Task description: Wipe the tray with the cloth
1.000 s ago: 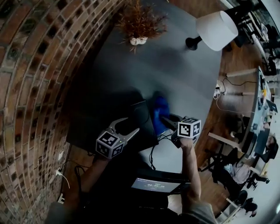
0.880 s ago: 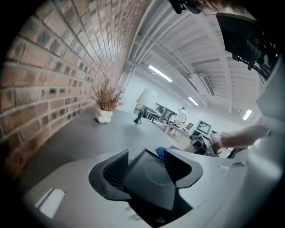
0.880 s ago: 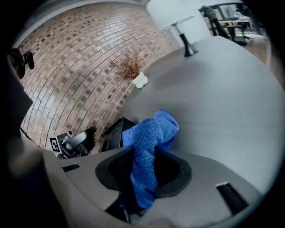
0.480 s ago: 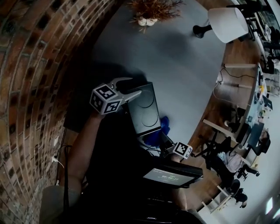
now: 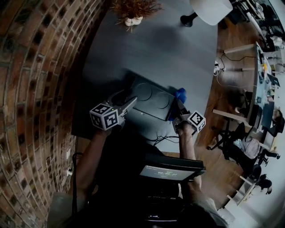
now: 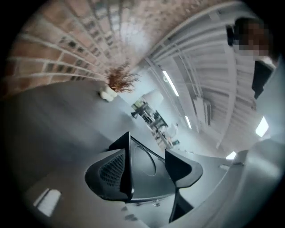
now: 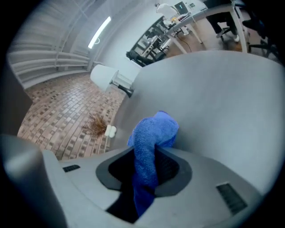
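Left gripper [image 5: 127,99] is gripping the near-left corner of the tray [image 5: 153,102]. In the left gripper view the jaws are sitting one on each side of the tray's rim, with the tray's face and a round recess showing between them. They've just been opening slightly, but the tray is between them and looks pinched.

Right gripper [image 5: 179,107] is pinching the cloth [image 7: 151,138]. Its jaws have just been closing a little and are pressing on a blue fold, with a bunch sticking out past the tips and a tail hanging back below.

The tray is lying on the table [image 5: 178,53] in front of the person, skewed, with the long side running from near-left to far-right. Can't tell if the gripped corner is lifting off the table.

The cloth is sitting just beside the tray's right end and over the table. The right gripper view is showing only table under it, no tray. Can't tell if it's touching the tray.

The plant [image 5: 131,9] and lamp [image 5: 209,9] are standing at the far end of the table, well apart from the tray.
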Demonstrator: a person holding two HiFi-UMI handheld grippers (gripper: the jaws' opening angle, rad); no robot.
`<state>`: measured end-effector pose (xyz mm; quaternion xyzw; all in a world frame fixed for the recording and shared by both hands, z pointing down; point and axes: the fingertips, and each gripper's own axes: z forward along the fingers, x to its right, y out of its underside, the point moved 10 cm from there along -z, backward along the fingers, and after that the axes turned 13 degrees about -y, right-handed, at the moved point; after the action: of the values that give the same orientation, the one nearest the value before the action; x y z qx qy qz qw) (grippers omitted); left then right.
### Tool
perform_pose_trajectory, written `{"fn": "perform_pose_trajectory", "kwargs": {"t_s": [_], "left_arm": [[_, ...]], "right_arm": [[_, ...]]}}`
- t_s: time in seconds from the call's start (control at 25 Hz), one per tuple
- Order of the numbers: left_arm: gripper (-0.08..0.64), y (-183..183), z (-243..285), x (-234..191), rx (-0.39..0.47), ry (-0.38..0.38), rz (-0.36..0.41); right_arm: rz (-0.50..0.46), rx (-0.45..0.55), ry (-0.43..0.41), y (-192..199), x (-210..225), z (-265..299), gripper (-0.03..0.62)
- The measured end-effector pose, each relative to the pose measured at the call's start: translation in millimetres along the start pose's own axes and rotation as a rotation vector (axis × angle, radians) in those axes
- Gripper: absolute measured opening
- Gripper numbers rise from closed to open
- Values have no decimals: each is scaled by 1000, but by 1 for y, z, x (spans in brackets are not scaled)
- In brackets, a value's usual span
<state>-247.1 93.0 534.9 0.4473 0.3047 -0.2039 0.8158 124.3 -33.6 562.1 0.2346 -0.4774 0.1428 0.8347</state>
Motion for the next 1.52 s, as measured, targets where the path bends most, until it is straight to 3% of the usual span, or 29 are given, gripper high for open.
{"fn": "perform_pose_trajectory", "kwargs": {"t_s": [0.08, 0.12, 0.16, 0.2, 0.32, 0.4, 0.44, 0.52, 0.64, 0.72, 0.84, 0.96, 1.04, 1.12, 1.2, 1.28, 1.36, 1.44, 1.52], "left_arm": [[264, 14, -6, 2, 77, -23, -126], [264, 15, -8, 4, 86, -31, -123], [264, 14, -10, 7, 76, -35, -67], [261, 11, -12, 13, 61, -39, 45], [219, 5, -16, 49, 44, -44, 534], [220, 14, -8, 67, 7, -36, 726], [240, 20, -4, 69, -10, -39, 761], [256, 29, -3, 64, -12, -44, 736], [256, 30, -15, 49, 30, -49, 618], [267, 28, -23, 36, 45, -69, 572], [265, 26, -33, 27, 47, -81, 550], [265, 24, -37, 33, 46, -81, 585], [265, 21, -38, 43, 54, -65, 656], [258, 22, -33, 56, 60, -45, 804], [256, 29, -21, 67, 56, -25, 981], [256, 37, -8, 75, 15, -25, 1116], [260, 46, 3, 75, -63, -50, 1175], [273, 50, 8, 73, -104, -70, 1157], [276, 49, 10, 72, -98, -79, 1123]], "right_arm": [[-138, -12, -45, -35, -10, 24, 117], [-240, -32, -48, -48, -24, 29, 117], [-357, -49, -39, -56, -47, 26, 117], [-486, -66, -26, -57, -75, 20, 117], [-859, -231, -32, -33, -146, 22, 118], [-989, -430, -30, 1, -164, 53, 118], [-1018, -510, -11, 20, -167, 69, 118], [-1017, -610, 7, 55, -171, 89, 118], [-875, -700, -122, 106, -182, 112, 118], [-822, -728, -212, 133, -189, 131, 118], [-841, -713, -205, 124, -181, 131, 120], [-867, -641, -31, 71, -146, 95, 124], [-905, -534, 110, 24, -139, 62, 123], [-1001, -413, 212, -18, -153, 39, 121], [-1094, -363, 261, -37, -165, 38, 121], [-1137, -427, 276, -27, -160, 58, 121], [-1182, -525, 350, -1, -144, 70, 123], [-1311, -602, 459, 26, -139, 63, 123], [-1427, -714, 507, 58, -140, 45, 121]]}}
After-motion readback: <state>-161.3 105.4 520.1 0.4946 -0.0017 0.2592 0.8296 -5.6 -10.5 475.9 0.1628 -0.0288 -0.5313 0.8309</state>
